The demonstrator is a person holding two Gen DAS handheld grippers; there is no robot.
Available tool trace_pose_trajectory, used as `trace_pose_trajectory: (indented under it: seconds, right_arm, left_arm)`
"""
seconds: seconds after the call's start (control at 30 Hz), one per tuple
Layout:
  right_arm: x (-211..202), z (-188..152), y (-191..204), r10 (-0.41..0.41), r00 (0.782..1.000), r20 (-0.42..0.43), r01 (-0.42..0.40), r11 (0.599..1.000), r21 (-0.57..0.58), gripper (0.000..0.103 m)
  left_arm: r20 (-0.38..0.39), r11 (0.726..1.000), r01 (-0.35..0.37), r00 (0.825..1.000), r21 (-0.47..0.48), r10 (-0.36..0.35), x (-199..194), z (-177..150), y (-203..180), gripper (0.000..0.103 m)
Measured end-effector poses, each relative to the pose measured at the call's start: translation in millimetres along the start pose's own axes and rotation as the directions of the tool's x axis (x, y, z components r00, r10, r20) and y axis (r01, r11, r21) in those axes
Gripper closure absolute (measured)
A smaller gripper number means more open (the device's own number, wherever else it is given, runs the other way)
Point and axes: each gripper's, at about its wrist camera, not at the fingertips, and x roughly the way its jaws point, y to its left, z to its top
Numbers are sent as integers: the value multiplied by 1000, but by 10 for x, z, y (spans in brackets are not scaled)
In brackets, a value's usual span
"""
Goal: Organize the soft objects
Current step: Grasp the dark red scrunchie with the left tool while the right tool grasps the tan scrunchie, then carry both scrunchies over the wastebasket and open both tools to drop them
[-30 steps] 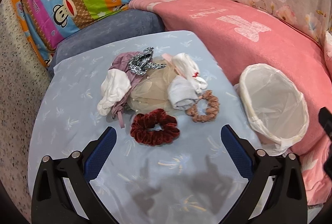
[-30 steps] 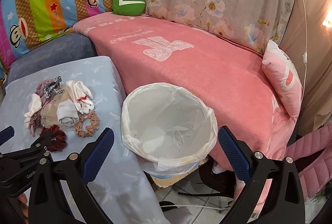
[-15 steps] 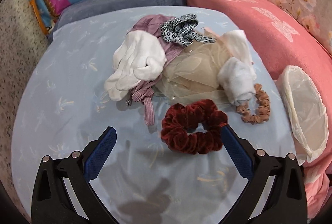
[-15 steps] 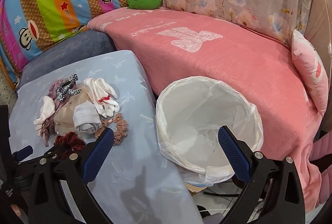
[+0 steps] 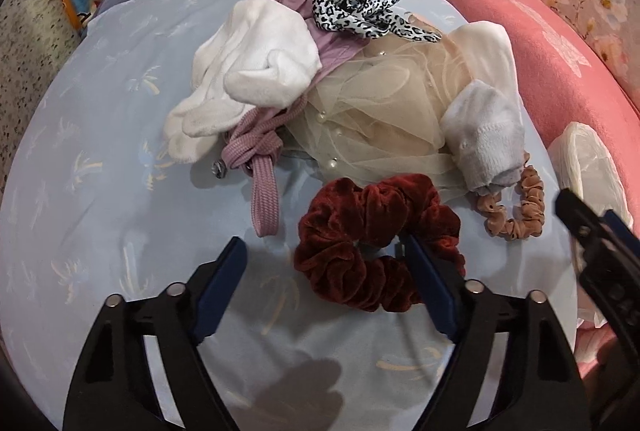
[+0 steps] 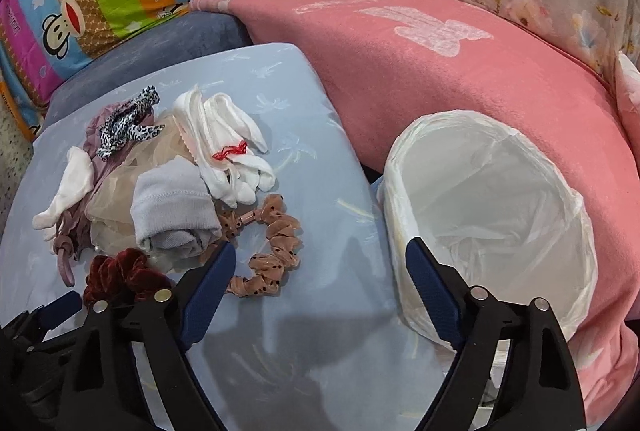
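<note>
A pile of soft things lies on the light blue cloth-covered table [image 5: 100, 191]. At its near edge is a dark red velvet scrunchie [image 5: 360, 231]. My left gripper [image 5: 320, 251] hovers over it with jaws closing. Its right finger is over the scrunchie's middle and its left finger stands apart on bare cloth. A tan dotted scrunchie [image 6: 280, 231] lies between the fingers of my right gripper [image 6: 316, 251], close to the left one. Those jaws are closing too, and the pads do not press on it. Each gripper's tip also shows at the edge of the other's view.
The pile also holds white gloves [image 6: 224, 143], a grey sock [image 6: 172, 207], beige tulle [image 5: 380, 111], a leopard-print scrunchie [image 5: 356, 11] and mauve cloth with a cord [image 5: 260, 159]. A bin lined with a white bag [image 6: 500, 191] stands right of the table, against the pink blanket [image 6: 440, 71].
Both grippers have come down and closer to the pile, and both pairs of jaws have narrowed. The right view has swung left from the bin toward the tan scrunchie.
</note>
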Motion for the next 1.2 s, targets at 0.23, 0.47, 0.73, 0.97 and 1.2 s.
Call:
trace_pose_trajectory:
  seconds: [0.23, 0.47, 0.73, 0.97, 1.2]
  right_arm:
    - [279, -115, 88, 73, 992, -99, -74, 997, -12, 70]
    - [181, -228, 113, 121, 987, -106, -124, 992, -22, 89]
    - [-238, -351, 1, 157, 986, -64, -158, 987, -7, 91]
    - [-656, -313, -124, 140, 990, 13, -140, 990, -8, 91]
    - [-999, -192, -357, 122, 989, 88, -124, 992, 23, 91]
  left_arm:
    - [-6, 997, 75, 997, -30, -75, -74, -111, -24, 60]
    - [3, 992, 122, 992, -36, -122, -129, -164, -24, 84]
    - [18, 987, 158, 987, -30, -158, -309, -164, 38, 88]
    - [58, 984, 172, 983, 43, -174, -611, -213, -124, 88]
    - [126, 967, 200, 967, 158, -221, -979, -145, -484, 88]
